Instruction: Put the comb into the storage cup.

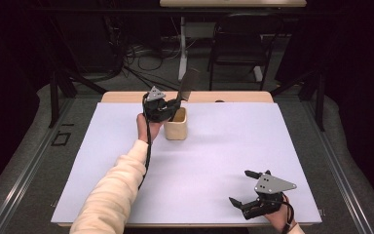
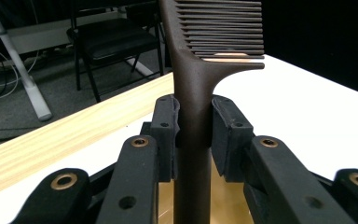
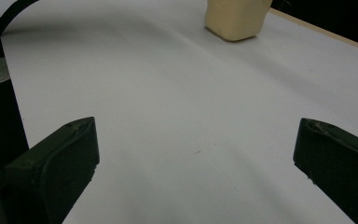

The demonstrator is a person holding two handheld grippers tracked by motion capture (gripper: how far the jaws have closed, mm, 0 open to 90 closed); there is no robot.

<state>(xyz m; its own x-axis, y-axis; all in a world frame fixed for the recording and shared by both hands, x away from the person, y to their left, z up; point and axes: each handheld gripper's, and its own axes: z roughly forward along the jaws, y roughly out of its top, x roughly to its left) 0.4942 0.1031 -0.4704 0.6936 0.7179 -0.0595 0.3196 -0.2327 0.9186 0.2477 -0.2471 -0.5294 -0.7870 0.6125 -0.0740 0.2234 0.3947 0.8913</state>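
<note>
Nearest the high camera, the right gripper (image 1: 248, 191) sits low on the white table (image 1: 224, 146) with its jaws spread wide and nothing between them; in the right gripper view bare tabletop lies between the two black jaws, and the cup (image 3: 237, 17) stands well ahead of them. Farther off, the left gripper (image 1: 172, 108) pinches a comb (image 2: 193, 93), its pads pressed on either side of the handle just below the head. That comb is dark brown and matte, with a thick rounded handle that widens into a spine; a row of thin, even, closely set teeth runs out from the spine to one side. It stands nearly upright, the toothed head (image 1: 189, 84) rising above the left gripper and the lower handle passing down below the pads towards the cup's (image 1: 176, 124) opening. This cup is pale tan and plain, squarish with rounded corners, and sits right beside the left gripper, under the jaws. No brand, label or writing can be read on the comb, the cup or either gripper.
</note>
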